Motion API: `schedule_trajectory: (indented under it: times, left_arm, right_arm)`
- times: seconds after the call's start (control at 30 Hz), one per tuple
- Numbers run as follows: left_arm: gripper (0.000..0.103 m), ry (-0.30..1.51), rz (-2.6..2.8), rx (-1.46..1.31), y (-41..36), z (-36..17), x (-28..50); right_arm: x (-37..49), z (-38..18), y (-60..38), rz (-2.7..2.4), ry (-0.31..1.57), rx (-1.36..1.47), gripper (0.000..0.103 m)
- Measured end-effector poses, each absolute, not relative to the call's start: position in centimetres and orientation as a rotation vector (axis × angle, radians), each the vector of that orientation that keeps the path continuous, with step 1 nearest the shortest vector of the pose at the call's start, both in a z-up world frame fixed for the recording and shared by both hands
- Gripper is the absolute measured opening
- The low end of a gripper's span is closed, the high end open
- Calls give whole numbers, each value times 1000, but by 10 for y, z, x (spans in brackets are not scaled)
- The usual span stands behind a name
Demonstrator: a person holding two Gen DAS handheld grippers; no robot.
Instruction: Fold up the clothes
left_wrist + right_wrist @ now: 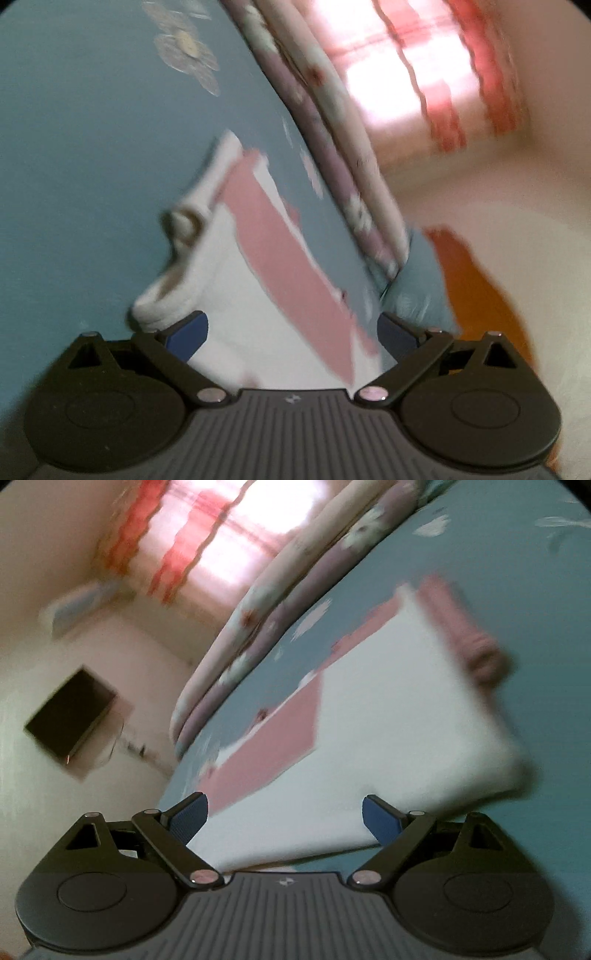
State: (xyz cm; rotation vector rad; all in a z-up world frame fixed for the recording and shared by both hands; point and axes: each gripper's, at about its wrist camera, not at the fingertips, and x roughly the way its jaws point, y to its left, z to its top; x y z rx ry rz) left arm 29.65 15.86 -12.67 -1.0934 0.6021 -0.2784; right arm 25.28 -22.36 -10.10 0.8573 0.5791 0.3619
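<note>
A white garment (236, 295) with a pink panel (288, 266) lies on the teal bedsheet (81, 166). Its ribbed collar (184, 225) curls up at the left. My left gripper (291, 328) is open, its blue pads wide apart just above the cloth's near edge. In the right wrist view the same white garment (399, 716) lies flat, with pink (273, 738) showing along its left side and a pink cuff (476, 653) at the far right. My right gripper (284, 816) is open over the near hem, with nothing pinched. Both views are motion-blurred.
A rolled floral quilt (332, 122) (280, 602) runs along the far side of the bed. Beyond it a bright window with red curtains (207, 528) is set in a pale wall. A dark screen (70, 716) hangs on that wall. An orange shape (476, 280) lies off the bed's edge.
</note>
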Motion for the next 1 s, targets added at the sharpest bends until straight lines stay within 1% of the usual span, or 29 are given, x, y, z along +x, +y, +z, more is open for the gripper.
schedule_trajectory:
  times: [0.13, 0.2, 0.33, 0.43, 0.5, 0.57, 0.63, 0.7, 0.87, 0.93, 1.0]
  left_arm:
    - [98, 570, -193, -1055, 157, -118, 288]
    - [98, 550, -193, -999, 148, -109, 289]
    - [98, 505, -247, -863, 131, -93, 297]
    - [98, 535, -245, -821, 125, -94, 306]
    - [98, 572, -190, -831, 131, -101, 311]
    - [98, 567, -164, -892, 144, -109, 310]
    - [98, 555, -164, -975, 153, -113, 309]
    - [98, 539, -148, -998, 157, -114, 304]
    - [98, 512, -177, -836, 133, -98, 309]
    - [98, 510, -211, -767, 125, -92, 309]
    - [98, 508, -232, -701, 116, -87, 310]
  right_arm:
    - [243, -103, -250, 295, 565, 955, 93]
    - [243, -97, -251, 272, 571, 943, 93]
    - [248, -75, -238, 263, 538, 798, 94]
    - [256, -73, -228, 270, 555, 757, 93]
    - [260, -79, -229, 228, 583, 748, 93]
    - [262, -87, -235, 188, 616, 750, 85]
    - [259, -92, -241, 199, 613, 772, 84]
    - [257, -94, -244, 202, 608, 788, 84]
    - [258, -88, -227, 201, 626, 658, 85]
    - [257, -82, -219, 193, 634, 592, 85]
    - [255, -77, -217, 213, 620, 585, 83]
